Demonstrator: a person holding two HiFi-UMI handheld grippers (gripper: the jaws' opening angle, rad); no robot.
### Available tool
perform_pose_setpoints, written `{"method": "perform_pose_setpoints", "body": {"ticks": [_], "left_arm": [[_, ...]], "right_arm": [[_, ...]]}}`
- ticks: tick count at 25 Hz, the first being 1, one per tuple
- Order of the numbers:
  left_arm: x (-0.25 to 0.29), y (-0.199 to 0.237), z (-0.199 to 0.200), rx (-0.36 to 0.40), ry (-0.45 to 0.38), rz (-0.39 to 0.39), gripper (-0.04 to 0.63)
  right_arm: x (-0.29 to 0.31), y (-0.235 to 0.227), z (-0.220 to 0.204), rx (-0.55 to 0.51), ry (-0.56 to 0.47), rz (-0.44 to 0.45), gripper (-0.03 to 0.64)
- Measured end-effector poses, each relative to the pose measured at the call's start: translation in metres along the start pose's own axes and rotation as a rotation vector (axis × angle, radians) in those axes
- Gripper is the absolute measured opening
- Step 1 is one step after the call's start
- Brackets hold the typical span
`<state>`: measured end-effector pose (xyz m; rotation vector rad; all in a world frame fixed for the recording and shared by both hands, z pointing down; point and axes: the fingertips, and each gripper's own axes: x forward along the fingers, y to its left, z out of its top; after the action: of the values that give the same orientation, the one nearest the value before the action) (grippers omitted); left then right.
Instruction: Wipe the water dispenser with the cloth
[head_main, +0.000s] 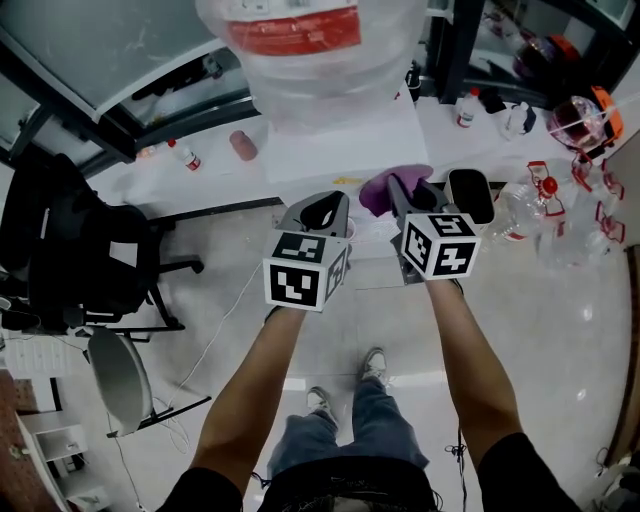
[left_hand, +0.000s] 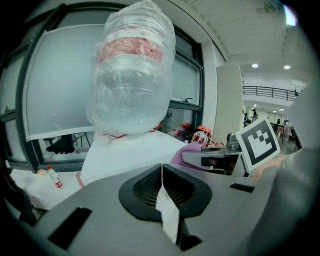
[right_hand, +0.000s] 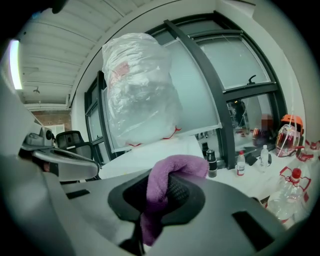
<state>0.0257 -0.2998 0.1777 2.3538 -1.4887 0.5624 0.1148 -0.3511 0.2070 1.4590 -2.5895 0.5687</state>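
Left hand-held gripper (head_main: 322, 213), right hand-held gripper (head_main: 398, 192): grey shells, black ribbed pads, black-and-white marker cubes (head_main: 305, 272). Person wore dark short sleeves (head_main: 215, 490), blue jeans (head_main: 345, 440), grey sneakers (head_main: 374, 365).

Right gripper (right_hand: 160, 196) clamped on the purple cloth (right_hand: 173, 167), cloth bunched up over the jaw tips, white water dispenser (right_hand: 150, 153) just ahead, plastic-wrapped bottle (right_hand: 137, 90) on top, left gripper (right_hand: 65, 161) at left edge, small bottles (right_hand: 241, 163) on the ledge (right_hand: 262, 178) at right
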Motion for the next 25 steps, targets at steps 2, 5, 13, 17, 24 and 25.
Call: {"method": "perform_pose_setpoints", "body": {"ticks": [2,5,13,17,24,25], "left_arm": [[0.004,-0.002,0.0,0.003,-0.001,-0.01,0.028],[0.008,-0.004,-0.001,0.003,-0.005,-0.025,0.028],[0.013,-0.005,-0.016,0.009,-0.009,-0.059,0.028],[0.015,-0.004,-0.031,0.015,-0.009,-0.069,0.028],[0.029,-0.012,-0.053,0.038,-0.035,-0.095,0.028],[0.03,-0.013,-0.057,0.045,-0.039,-0.099,0.028]], "right_arm": [[-0.005,-0.011,0.002,-0.012,0.003,-0.012,0.044],[-0.01,-0.023,0.003,-0.036,0.006,-0.032,0.044],[-0.015,-0.032,0.005,-0.122,-0.002,-0.071,0.044],[-0.015,-0.036,-0.003,-0.158,-0.009,-0.088,0.044],[-0.012,-0.041,-0.014,-0.216,-0.075,-0.103,0.044],[-0.012,-0.042,-0.016,-0.221,-0.088,-0.108,0.044]]}}
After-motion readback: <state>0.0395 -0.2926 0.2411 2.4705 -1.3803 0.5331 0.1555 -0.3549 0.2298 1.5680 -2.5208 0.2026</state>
